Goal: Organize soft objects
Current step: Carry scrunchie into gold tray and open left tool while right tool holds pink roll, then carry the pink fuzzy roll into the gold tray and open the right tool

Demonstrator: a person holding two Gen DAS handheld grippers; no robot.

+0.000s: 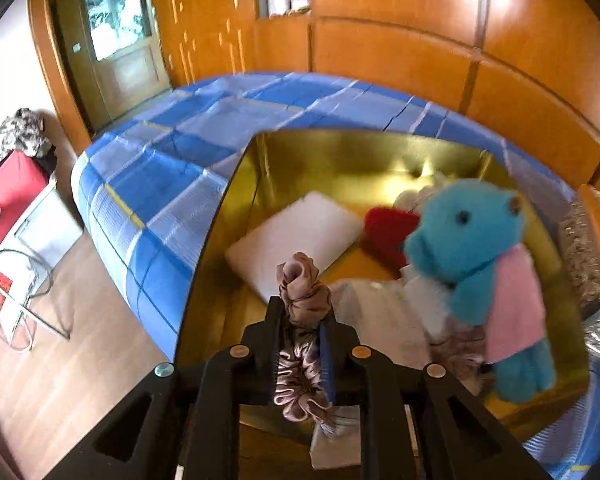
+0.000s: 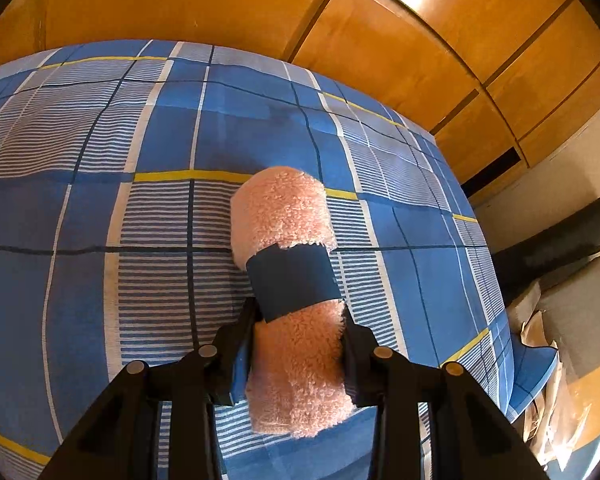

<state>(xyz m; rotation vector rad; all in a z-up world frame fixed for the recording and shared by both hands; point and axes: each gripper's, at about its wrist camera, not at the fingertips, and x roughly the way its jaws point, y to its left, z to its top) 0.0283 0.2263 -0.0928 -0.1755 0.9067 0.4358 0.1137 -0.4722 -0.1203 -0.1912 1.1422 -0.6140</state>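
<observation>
My left gripper (image 1: 303,312) is shut on a dusty-pink satin scrunchie (image 1: 302,288) and holds it above a gold-lined box (image 1: 340,152) on the bed. In the box lie a white pillow (image 1: 296,236), a red soft item (image 1: 388,232), white cloths (image 1: 380,320) and a blue plush bear with a pink scarf (image 1: 488,264), which looks blurred. My right gripper (image 2: 300,312) is shut on a rolled pink fluffy towel (image 2: 284,216) with a dark blue band (image 2: 292,280), just over the blue plaid bedspread (image 2: 100,200).
Wooden wardrobe panels (image 1: 420,60) stand behind the bed. A door (image 1: 120,40) is at the back left. A red item and a wire rack (image 1: 16,240) stand on the floor at the left. Dark rolls and bags (image 2: 560,280) lie right of the bed.
</observation>
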